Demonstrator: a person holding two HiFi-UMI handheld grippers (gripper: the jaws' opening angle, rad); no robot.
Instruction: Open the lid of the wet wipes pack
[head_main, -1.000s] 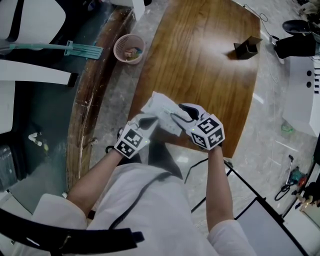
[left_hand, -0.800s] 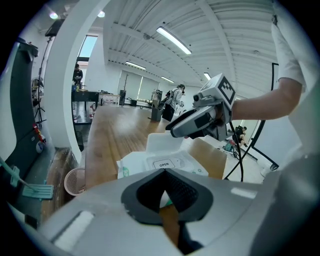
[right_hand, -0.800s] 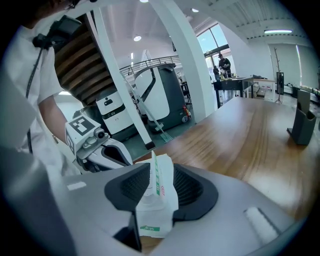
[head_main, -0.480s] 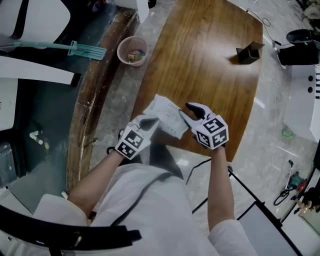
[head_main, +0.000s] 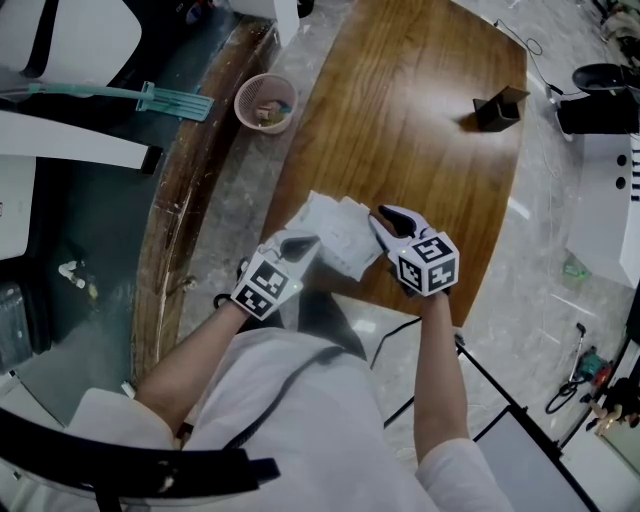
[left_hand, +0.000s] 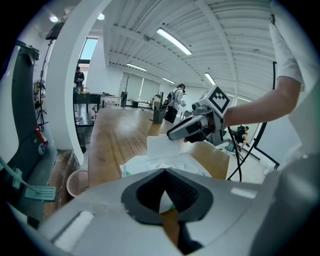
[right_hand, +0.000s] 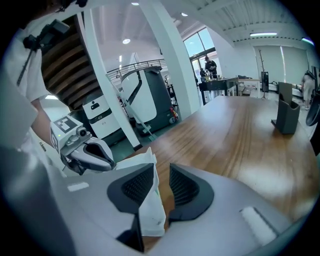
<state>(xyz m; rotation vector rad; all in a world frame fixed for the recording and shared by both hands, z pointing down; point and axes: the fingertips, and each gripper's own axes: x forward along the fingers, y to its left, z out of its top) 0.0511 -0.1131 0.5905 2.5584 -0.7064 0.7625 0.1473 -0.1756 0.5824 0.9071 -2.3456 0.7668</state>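
your left gripper (head_main: 300, 244) is clamped shut on the near corner of the wet wipes pack (head_main: 335, 232), which sits at the near edge of the wooden table (head_main: 420, 120). your right gripper (head_main: 386, 218) has just been closing; its jaws stand narrowly apart around the pack's right edge, with only one pad touching it

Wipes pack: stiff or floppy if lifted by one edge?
Likely floppy: the pack looks creased and its edge bends up. Probably light: the left gripper holds it by one edge. Its smooth film may slip in the pads.
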